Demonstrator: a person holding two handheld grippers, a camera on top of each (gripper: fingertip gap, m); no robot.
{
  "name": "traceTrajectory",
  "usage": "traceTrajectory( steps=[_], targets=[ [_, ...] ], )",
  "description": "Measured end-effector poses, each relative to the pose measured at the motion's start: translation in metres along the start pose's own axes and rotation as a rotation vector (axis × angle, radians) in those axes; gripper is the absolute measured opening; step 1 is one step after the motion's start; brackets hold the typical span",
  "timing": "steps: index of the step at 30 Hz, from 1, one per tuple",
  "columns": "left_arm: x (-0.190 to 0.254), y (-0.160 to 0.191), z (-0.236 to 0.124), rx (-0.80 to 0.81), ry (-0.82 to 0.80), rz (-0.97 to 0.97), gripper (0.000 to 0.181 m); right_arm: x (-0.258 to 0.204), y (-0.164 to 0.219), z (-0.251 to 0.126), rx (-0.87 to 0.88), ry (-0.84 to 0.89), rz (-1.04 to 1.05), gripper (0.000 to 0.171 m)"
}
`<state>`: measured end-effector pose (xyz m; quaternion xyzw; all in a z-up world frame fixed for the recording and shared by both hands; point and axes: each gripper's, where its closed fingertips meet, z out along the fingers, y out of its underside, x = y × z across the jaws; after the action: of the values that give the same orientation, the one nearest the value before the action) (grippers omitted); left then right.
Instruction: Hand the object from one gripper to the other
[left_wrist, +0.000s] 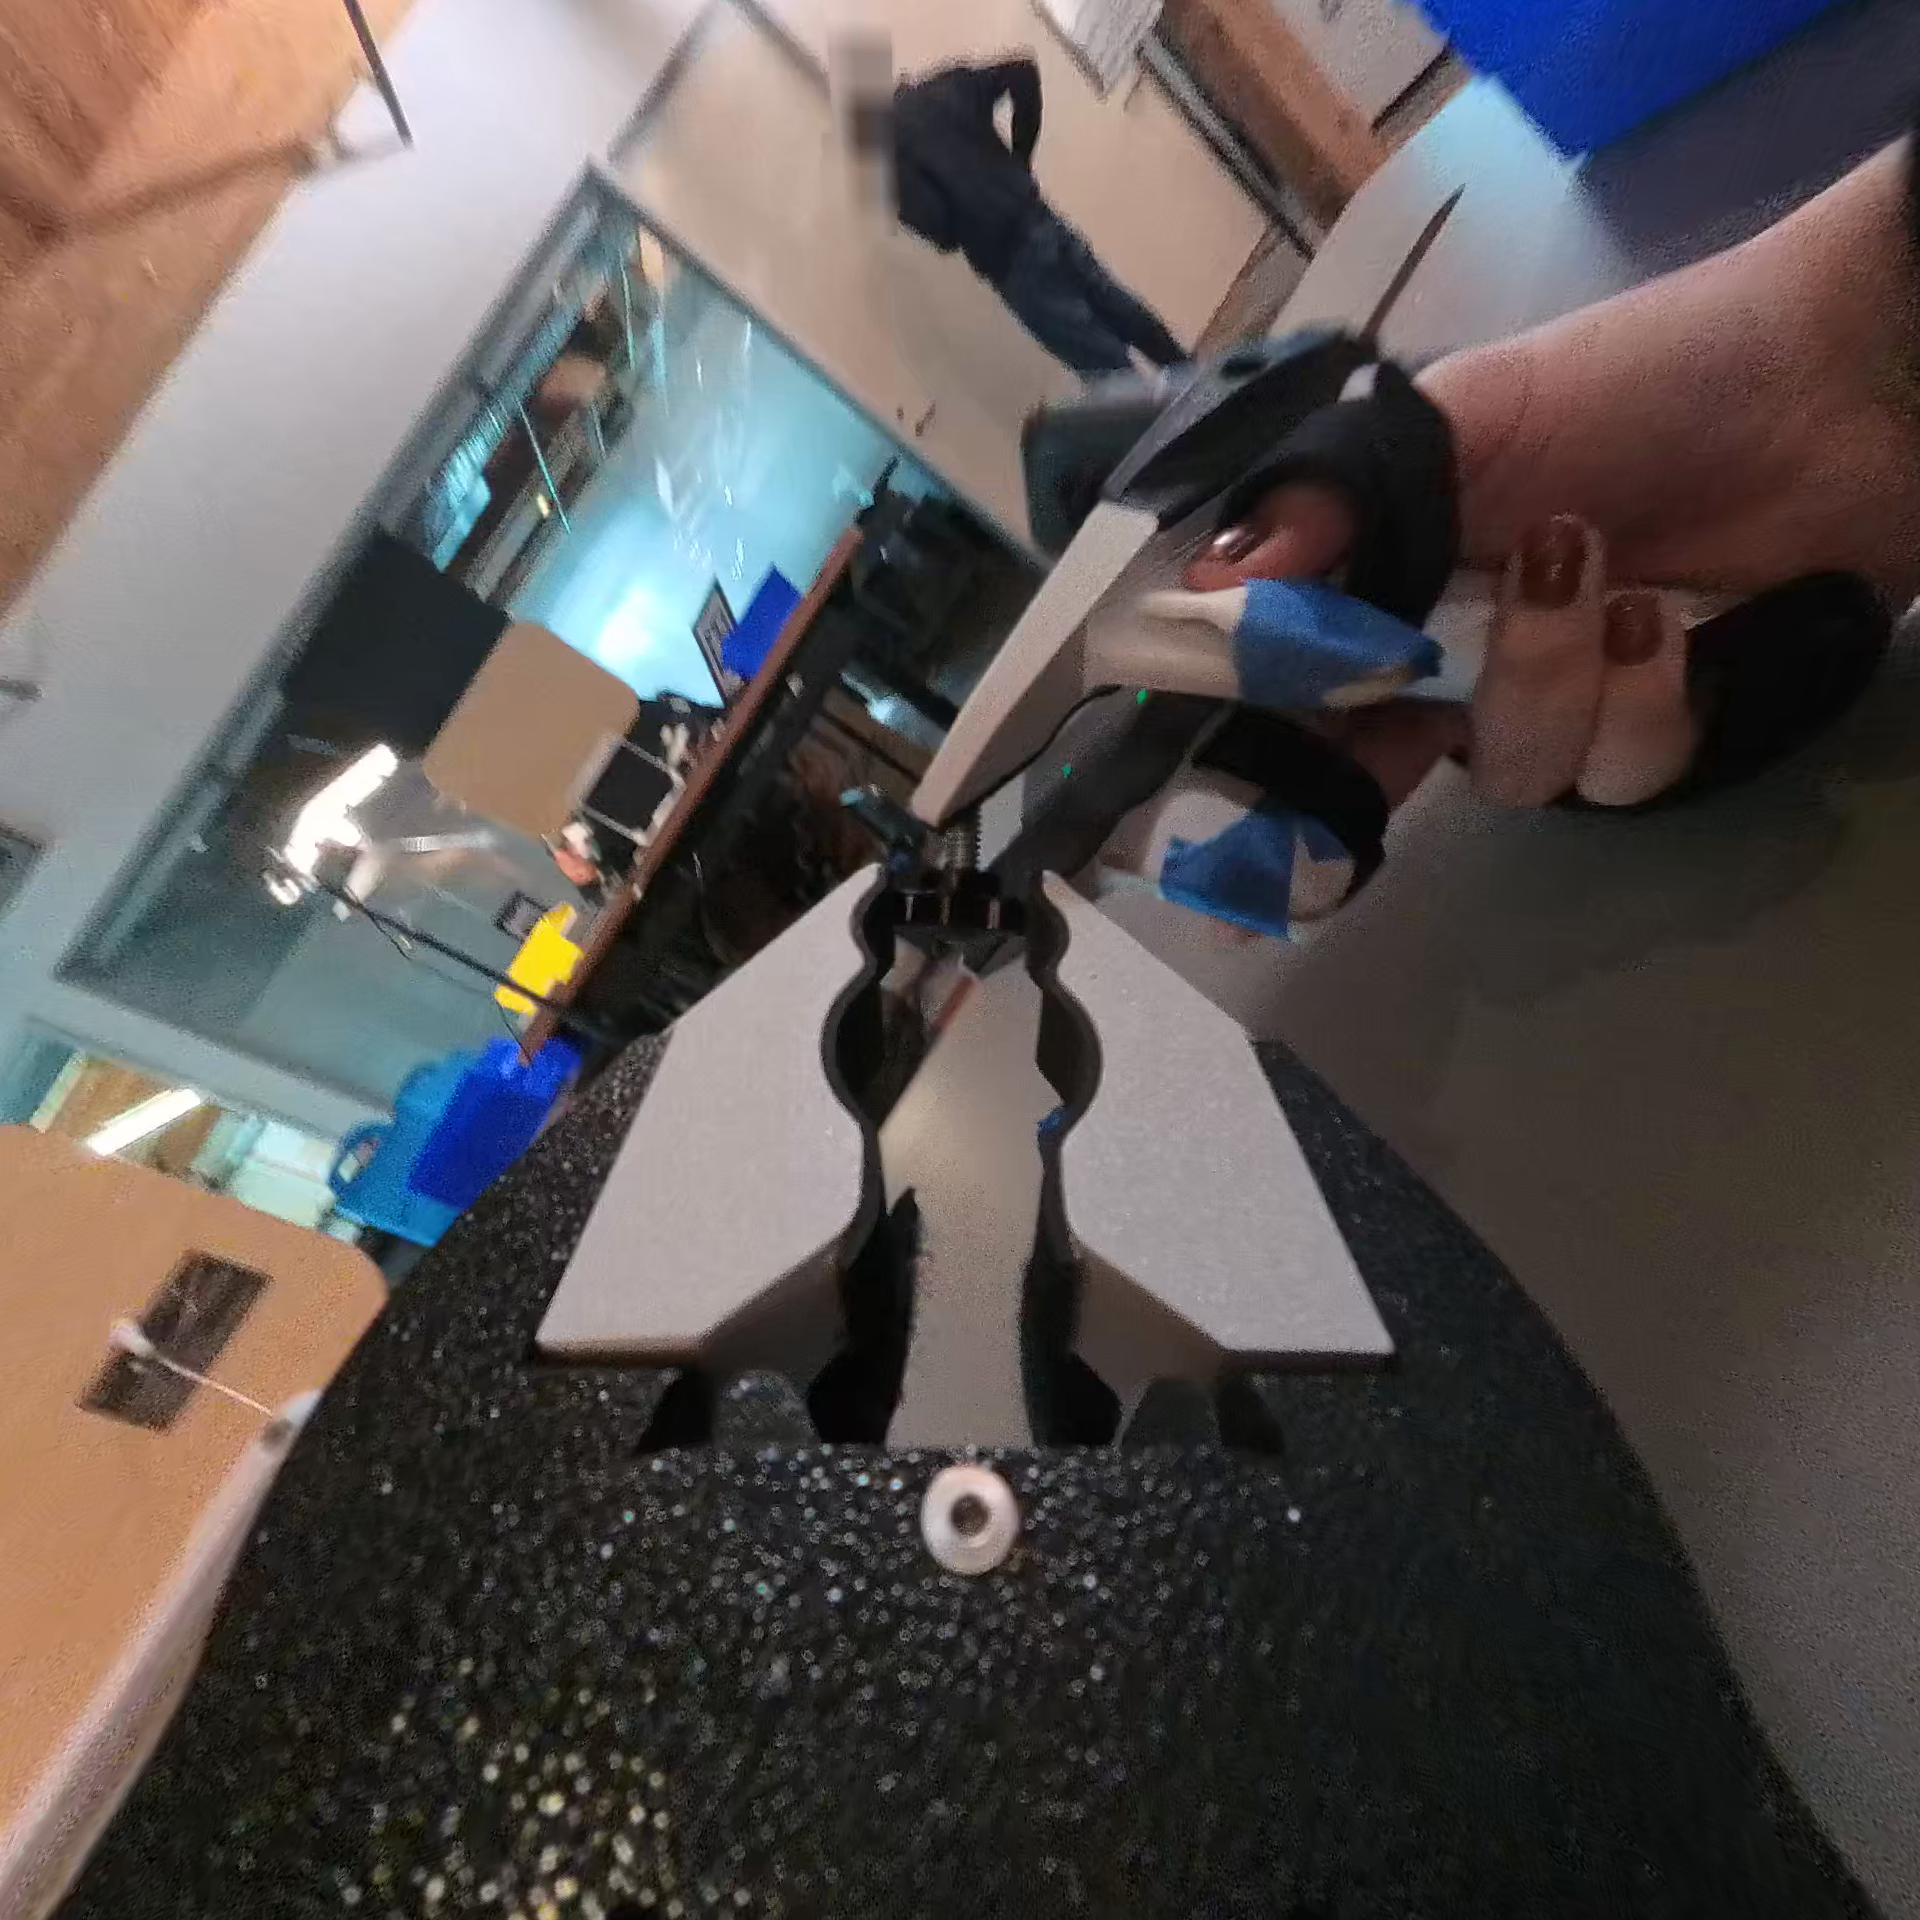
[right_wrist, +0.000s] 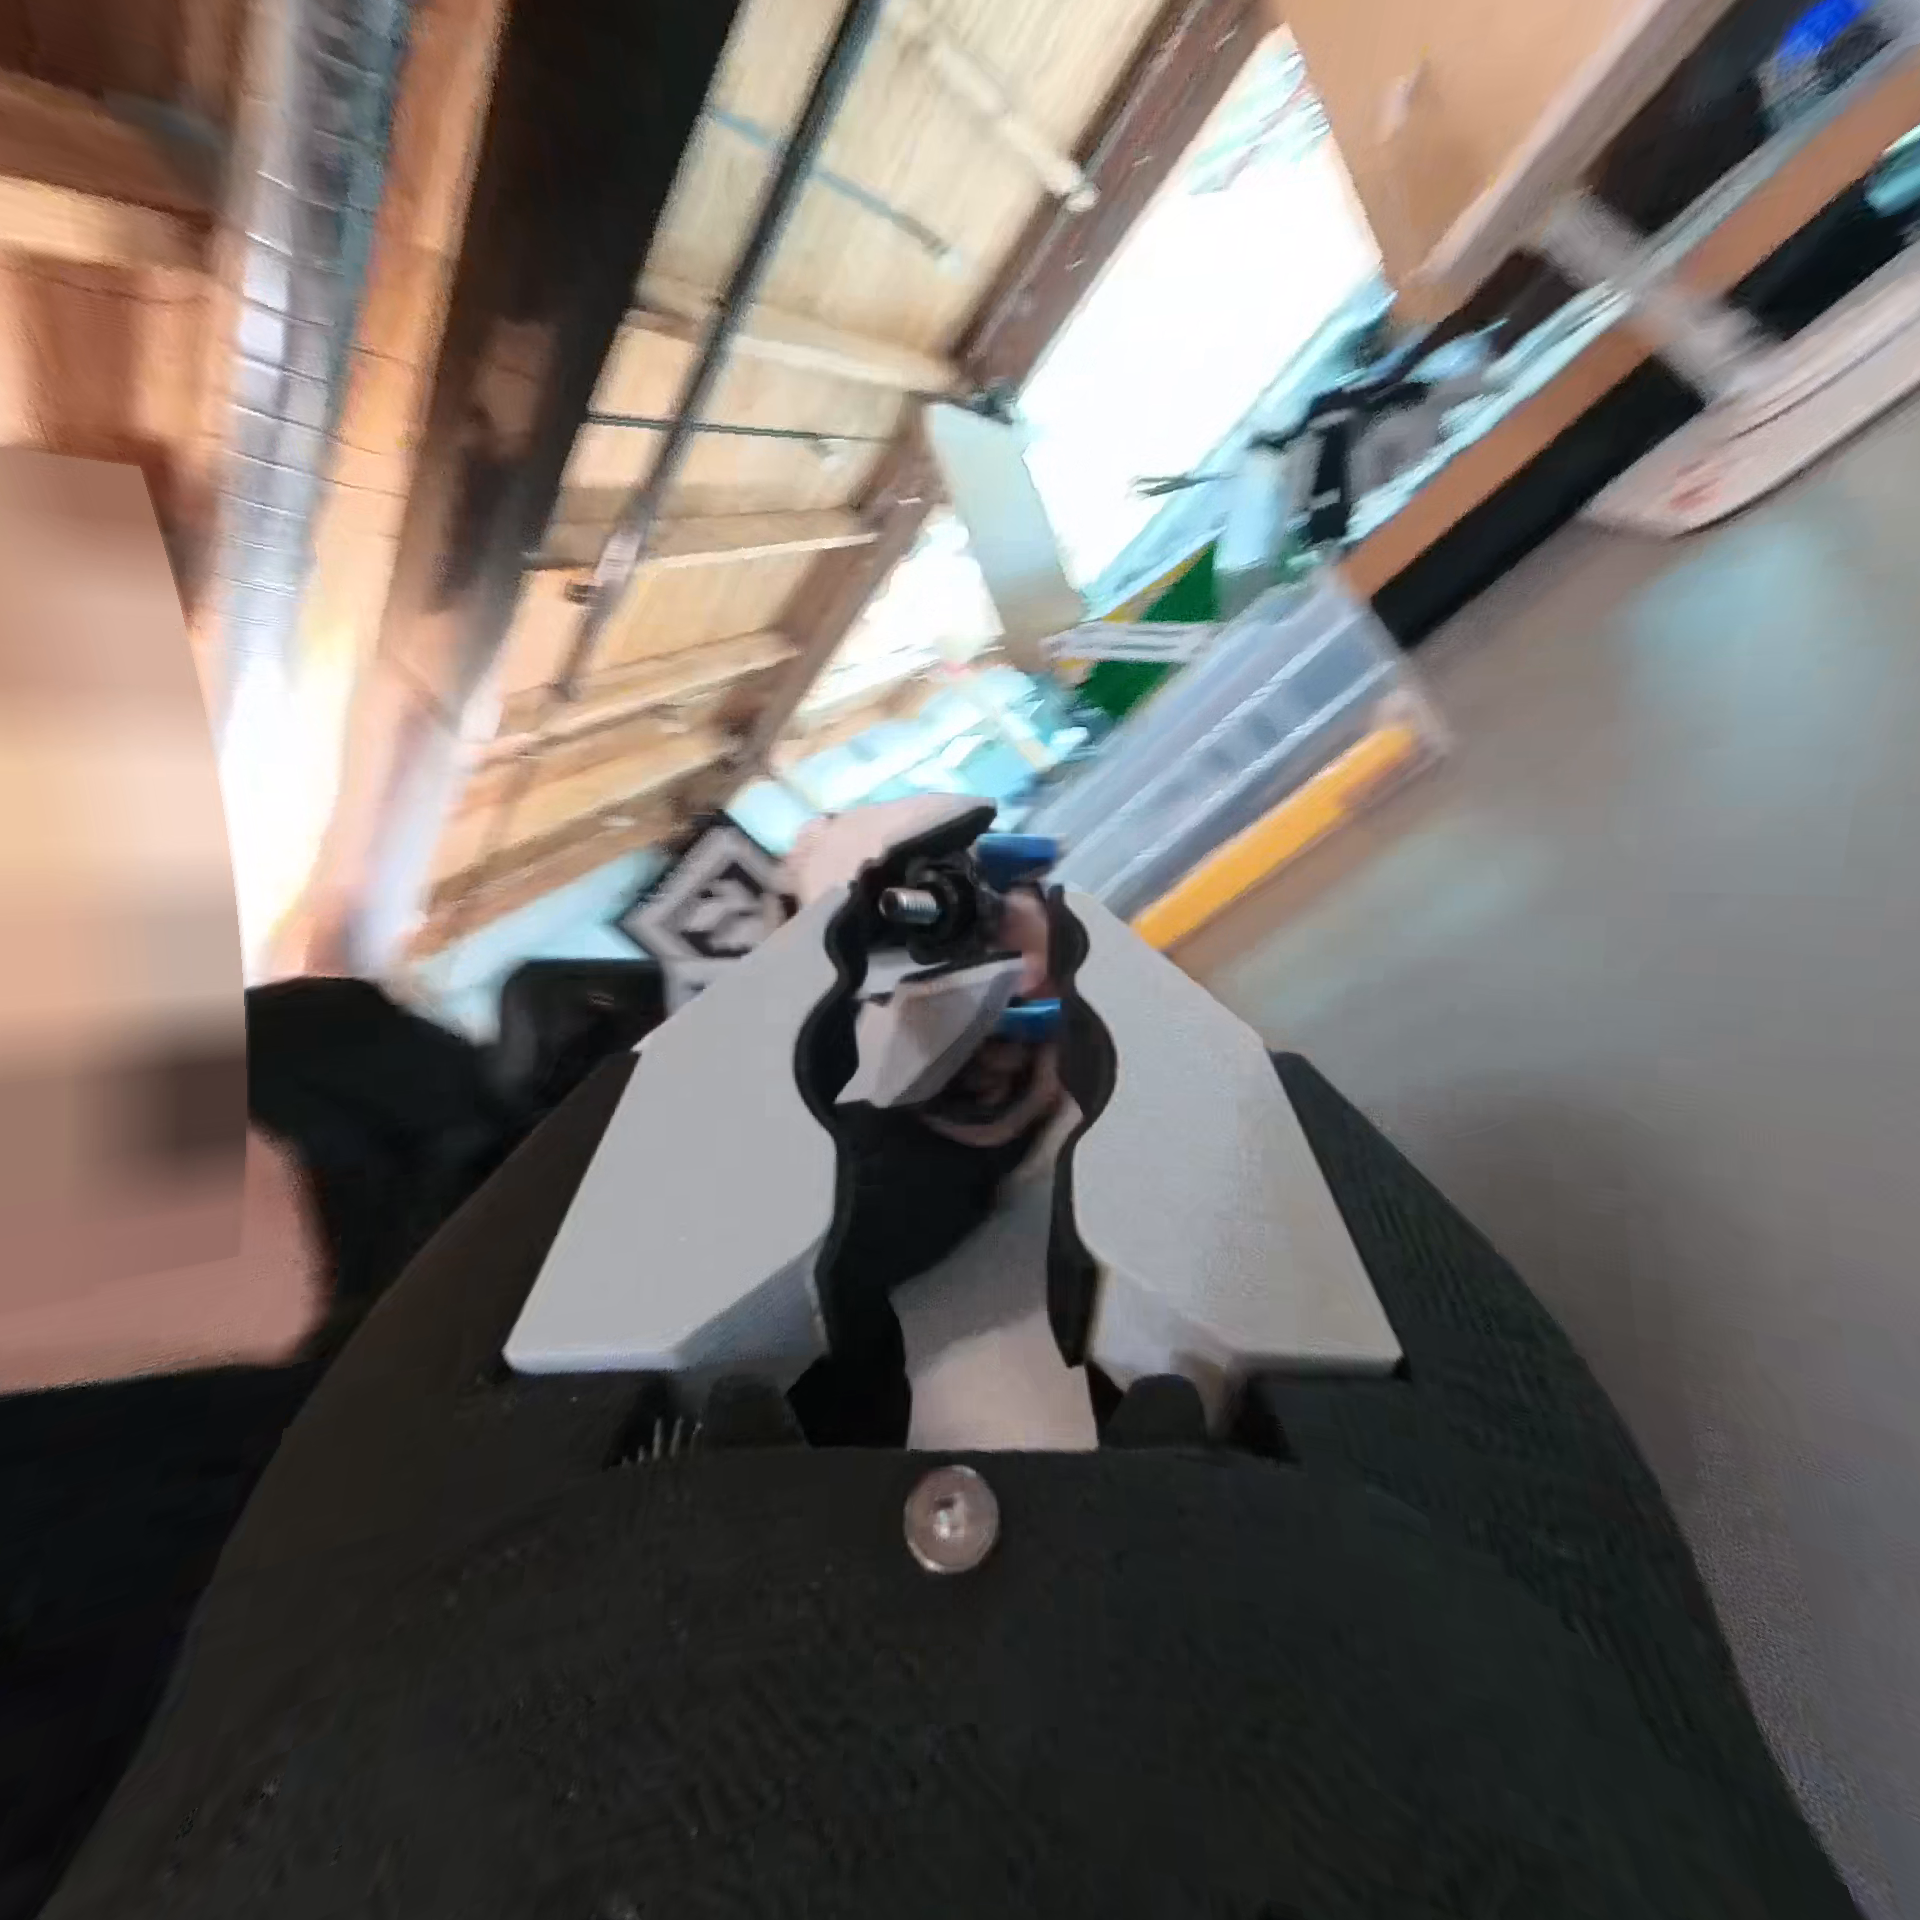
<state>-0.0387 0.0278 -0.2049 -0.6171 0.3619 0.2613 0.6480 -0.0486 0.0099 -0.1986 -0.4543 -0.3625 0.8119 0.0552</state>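
Observation:
A small black knob with a threaded metal stud (left_wrist: 948, 916) sits between the grey fingertips of my left gripper (left_wrist: 954, 899), which is shut on it. My right gripper (left_wrist: 940, 808) comes in from the upper right, held by a hand (left_wrist: 1662, 468); its tip is right at the stud. In the right wrist view the knob (right_wrist: 930, 920) lies between the spread fingertips of my right gripper (right_wrist: 951, 920), with gaps on both sides. The left gripper's fingers (right_wrist: 920, 1039) clamp it from above and below.
A person in dark clothes (left_wrist: 987, 208) stands far off by a glass wall (left_wrist: 623, 571). A wooden table corner (left_wrist: 125, 1351) and blue bins (left_wrist: 468, 1122) are at the left. Grey floor (right_wrist: 1558, 1143) spreads to the right, with a yellow strip (right_wrist: 1299, 831). Both grippers' tips are close together, under 4 cm apart.

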Motion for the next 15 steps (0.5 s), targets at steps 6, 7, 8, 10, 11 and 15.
traceTrajectory(
  steps=[6, 7, 8, 10, 11, 15],
  targets=[
    [0.008, 0.025, 0.009, -0.112, 0.091, -0.166, 0.023, 0.021, 0.000, -0.003, -0.052, 0.247, -0.280, 0.015],
    [0.009, 0.027, 0.010, -0.123, 0.094, -0.169, 0.023, 0.022, 0.000, -0.003, -0.051, 0.251, -0.281, 0.012],
    [0.009, 0.029, 0.010, -0.128, 0.097, -0.171, 0.023, 0.023, 0.000, -0.003, -0.052, 0.256, -0.280, 0.012],
    [0.010, 0.029, 0.010, -0.127, 0.100, -0.177, 0.023, 0.023, 0.000, -0.003, -0.058, 0.263, -0.288, 0.012],
    [0.010, 0.029, 0.010, -0.126, 0.102, -0.179, 0.023, 0.023, 0.001, -0.003, -0.061, 0.267, -0.295, 0.011],
    [0.008, 0.023, 0.008, -0.080, 0.092, -0.181, 0.023, 0.019, -0.001, -0.003, -0.046, 0.231, -0.256, 0.008]
  ],
)
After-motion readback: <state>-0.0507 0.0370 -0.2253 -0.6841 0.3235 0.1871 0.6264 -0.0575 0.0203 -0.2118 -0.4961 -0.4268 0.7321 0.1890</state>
